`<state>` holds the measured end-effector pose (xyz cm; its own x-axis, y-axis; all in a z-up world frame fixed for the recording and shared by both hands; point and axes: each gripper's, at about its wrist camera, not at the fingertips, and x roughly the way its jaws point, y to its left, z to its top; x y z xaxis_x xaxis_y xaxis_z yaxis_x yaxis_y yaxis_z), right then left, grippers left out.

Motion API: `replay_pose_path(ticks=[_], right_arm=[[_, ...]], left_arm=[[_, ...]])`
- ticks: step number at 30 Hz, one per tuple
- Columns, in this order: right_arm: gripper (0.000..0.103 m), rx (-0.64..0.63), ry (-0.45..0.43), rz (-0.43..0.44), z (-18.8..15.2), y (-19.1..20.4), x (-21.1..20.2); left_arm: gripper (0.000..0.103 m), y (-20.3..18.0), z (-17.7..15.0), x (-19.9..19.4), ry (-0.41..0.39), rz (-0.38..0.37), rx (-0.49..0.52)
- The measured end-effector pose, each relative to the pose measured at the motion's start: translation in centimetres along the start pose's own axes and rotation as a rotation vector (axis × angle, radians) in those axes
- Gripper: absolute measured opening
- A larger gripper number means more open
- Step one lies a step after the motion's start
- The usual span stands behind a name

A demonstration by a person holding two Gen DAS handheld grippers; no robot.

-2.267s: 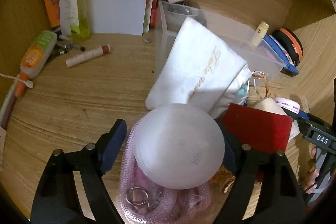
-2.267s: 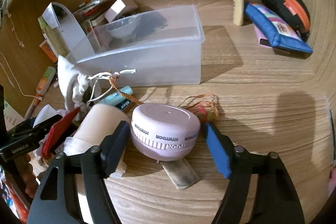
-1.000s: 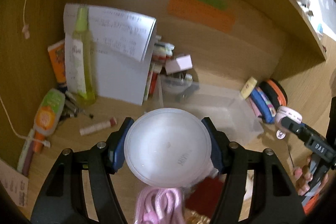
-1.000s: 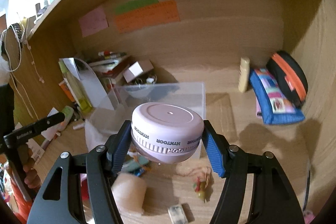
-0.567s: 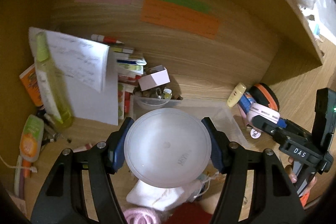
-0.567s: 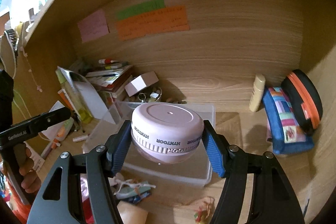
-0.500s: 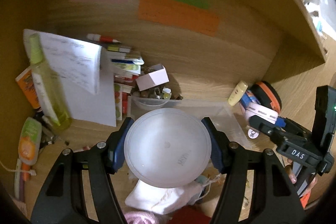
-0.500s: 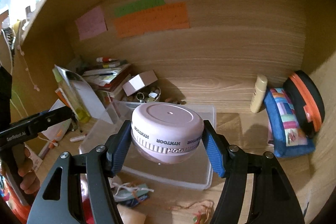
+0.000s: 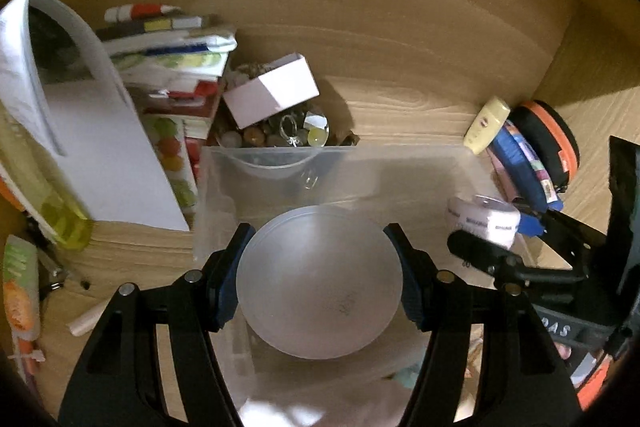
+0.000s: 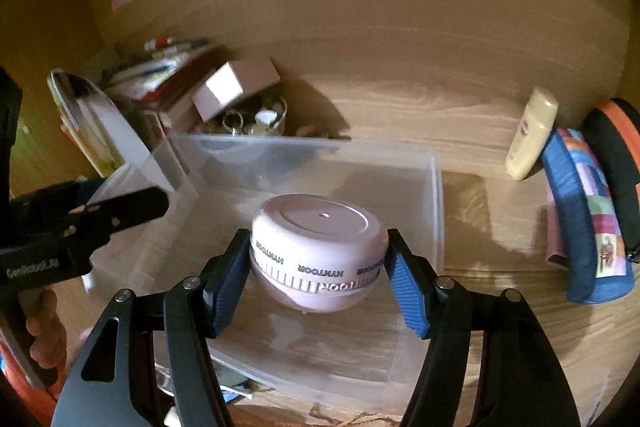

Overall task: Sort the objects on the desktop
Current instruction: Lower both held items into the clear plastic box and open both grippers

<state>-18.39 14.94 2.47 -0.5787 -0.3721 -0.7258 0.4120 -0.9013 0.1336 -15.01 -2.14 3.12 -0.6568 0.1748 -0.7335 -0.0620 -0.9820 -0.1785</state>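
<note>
My left gripper (image 9: 318, 279) is shut on a frosted white dome lid (image 9: 319, 281) and holds it over the clear plastic box (image 9: 404, 167). My right gripper (image 10: 319, 265) is shut on a round pink HYNTOOR device (image 10: 319, 247) and holds it inside the top of the same box (image 10: 434, 195). The right gripper with the pink device also shows at the right of the left wrist view (image 9: 482, 219). The left gripper shows at the left of the right wrist view (image 10: 80, 223).
A bowl of small trinkets (image 9: 280, 135) with a pink carton (image 9: 272, 95) on it stands behind the box. Books and papers (image 9: 100, 131) are at the left. A cream tube (image 10: 532, 133), a blue pouch (image 10: 588, 227) and a black-orange case (image 10: 616, 155) lie at the right.
Both grippers lifted their objects off the desk, moved forward and came down over the clear box. The pink device now sits lower, within the box opening.
</note>
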Motion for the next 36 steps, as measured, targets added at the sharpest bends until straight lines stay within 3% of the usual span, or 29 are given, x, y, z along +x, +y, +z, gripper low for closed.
replay_pose_path(ticks=[4, 9, 20, 23, 26, 29, 32, 36], right_arm=[[0.062, -0.024, 0.014, -0.026, -0.5, 0.2, 0.6], [0.062, -0.058, 0.036, -0.053, -1.0, 0.7, 1.5], [0.063, -0.119, 0.056, -0.066, -1.8, 1.7, 2.2], [0.063, -0.117, 0.056, -0.071, -1.7, 1.5, 2.3], [0.065, -0.125, 0.040, -0.074, -1.5, 1.5, 2.1], [0.074, -0.136, 0.022, -0.081, -1.3, 1.6, 1.6], [0.075, -0.141, -0.007, -0.093, -1.1, 1.7, 0.6], [0.080, -0.142, -0.061, -0.102, -0.9, 1.9, -1.8]], left_arm=[[0.065, -0.3, -0.2, 1.4, 0.019, 0.000, 0.018], [0.065, -0.7, -0.4, 3.0, 0.041, 0.061, 0.049], [0.065, -1.6, -1.3, 3.1, 0.027, 0.135, 0.127], [0.074, -1.3, -1.2, 2.6, 0.005, 0.141, 0.117], [0.075, -1.2, -1.1, 2.3, -0.007, 0.135, 0.110], [0.075, -1.4, -1.0, 1.5, -0.027, 0.130, 0.111], [0.079, -1.8, -1.0, -0.3, -0.079, 0.151, 0.124], [0.093, -2.1, -0.9, -3.3, -0.156, 0.159, 0.145]])
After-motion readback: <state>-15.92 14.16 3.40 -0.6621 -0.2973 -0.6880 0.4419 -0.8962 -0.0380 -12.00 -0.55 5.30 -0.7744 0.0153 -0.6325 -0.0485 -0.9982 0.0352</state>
